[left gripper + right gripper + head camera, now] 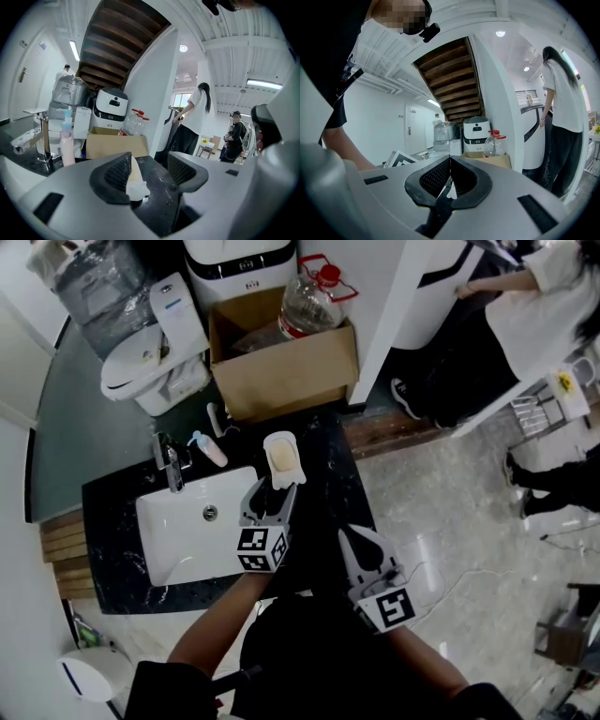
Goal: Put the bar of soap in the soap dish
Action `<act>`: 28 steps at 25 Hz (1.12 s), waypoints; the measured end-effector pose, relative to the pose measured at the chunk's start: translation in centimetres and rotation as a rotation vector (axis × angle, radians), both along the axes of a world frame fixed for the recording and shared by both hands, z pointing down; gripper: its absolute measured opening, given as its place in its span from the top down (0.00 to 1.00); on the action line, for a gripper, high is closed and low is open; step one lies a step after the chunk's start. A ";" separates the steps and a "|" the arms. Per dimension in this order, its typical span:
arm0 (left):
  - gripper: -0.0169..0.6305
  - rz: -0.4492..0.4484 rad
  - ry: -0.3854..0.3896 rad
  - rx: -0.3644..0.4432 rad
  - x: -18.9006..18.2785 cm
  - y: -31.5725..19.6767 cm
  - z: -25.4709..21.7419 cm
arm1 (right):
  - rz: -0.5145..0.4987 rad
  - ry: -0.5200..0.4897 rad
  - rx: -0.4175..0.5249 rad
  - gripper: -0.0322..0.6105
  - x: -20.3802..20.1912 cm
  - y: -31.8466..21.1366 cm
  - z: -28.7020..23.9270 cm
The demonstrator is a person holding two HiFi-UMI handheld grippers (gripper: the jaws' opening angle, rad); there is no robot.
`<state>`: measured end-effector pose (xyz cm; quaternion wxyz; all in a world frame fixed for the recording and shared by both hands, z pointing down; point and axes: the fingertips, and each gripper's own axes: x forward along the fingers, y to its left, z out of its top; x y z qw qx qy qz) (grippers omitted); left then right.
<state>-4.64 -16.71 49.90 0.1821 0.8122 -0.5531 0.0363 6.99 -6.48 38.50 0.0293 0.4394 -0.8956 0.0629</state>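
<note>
The pale oval soap bar (281, 457) lies lengthwise in the white soap dish (272, 438), just ahead of the open, empty left tool (273, 495); the right tool (354, 538) is closed and farther off.

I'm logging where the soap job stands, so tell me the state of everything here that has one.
bar of soap: lying in the soap dish.
soap dish: on the black counter, holding the soap.
left gripper: open, jaws apart, tips just short of the dish, gripping nothing.
right gripper: shut, jaws together, empty.
cardboard box: top open, water bottle inside.
water bottle: red cap on.
</note>
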 end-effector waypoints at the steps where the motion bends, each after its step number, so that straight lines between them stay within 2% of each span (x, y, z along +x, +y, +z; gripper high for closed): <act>1: 0.60 0.000 0.004 0.005 -0.1 0.7 -0.2 | -0.006 0.001 0.005 0.94 -0.3 0.3 -0.1; 8: 0.60 -0.040 0.027 0.056 -1.8 5.0 -3.3 | -0.053 0.007 0.042 0.94 -1.7 1.6 -1.2; 14: 0.60 -0.119 0.071 0.113 -3.9 8.9 -6.0 | -0.080 0.010 0.066 0.94 -3.2 2.7 -2.1; 19: 0.60 -0.168 0.106 0.126 -5.9 12.1 -7.3 | -0.092 -0.009 0.101 0.94 -4.7 3.8 -3.4; 24: 0.60 -0.186 0.111 0.121 -7.5 14.8 -7.2 | -0.096 -0.044 0.090 0.94 -6.5 5.4 -3.4; 28: 0.60 -0.205 0.144 0.127 -8.7 16.9 -7.7 | -0.114 -0.039 0.085 0.94 -7.6 7.1 -2.9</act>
